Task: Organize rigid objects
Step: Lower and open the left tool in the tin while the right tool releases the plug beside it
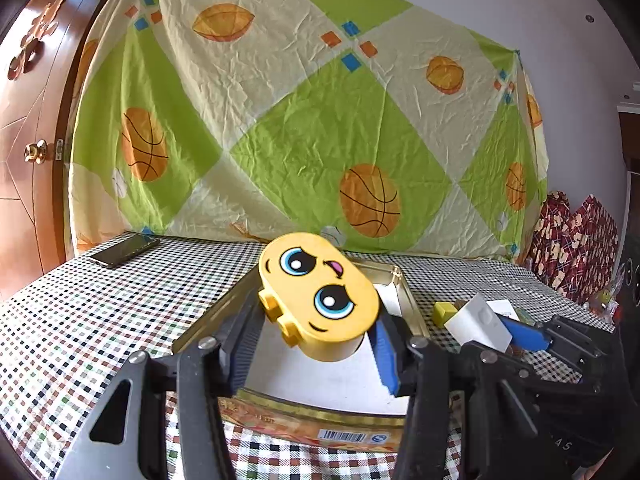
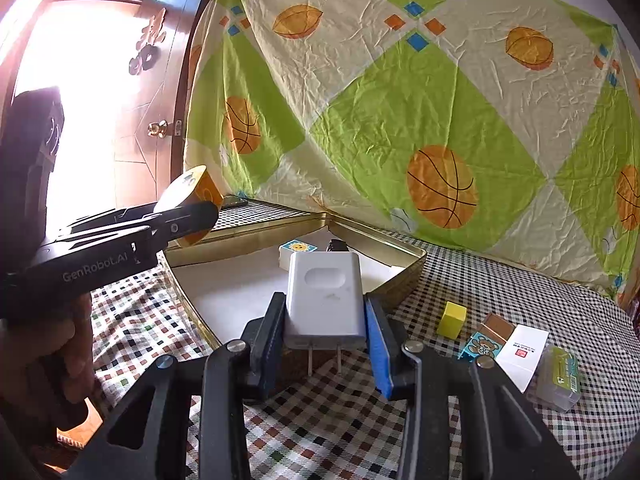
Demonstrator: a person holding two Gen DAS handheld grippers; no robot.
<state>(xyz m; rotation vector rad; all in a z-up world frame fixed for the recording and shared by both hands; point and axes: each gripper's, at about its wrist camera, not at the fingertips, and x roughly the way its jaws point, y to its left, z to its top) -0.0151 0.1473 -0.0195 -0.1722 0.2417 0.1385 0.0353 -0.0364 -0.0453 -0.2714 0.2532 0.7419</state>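
Two claws: left claw grips one yellow block, right claw one charger.

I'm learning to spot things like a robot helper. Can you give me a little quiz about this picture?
1. What does the left gripper hold?
2. True or false: the white charger already lies in the gold tin.
3. Which lies outside the tin: A) yellow cube B) sun-picture block?

Key: 1. The yellow face box. 2. False, the right gripper grips it. 3. A.
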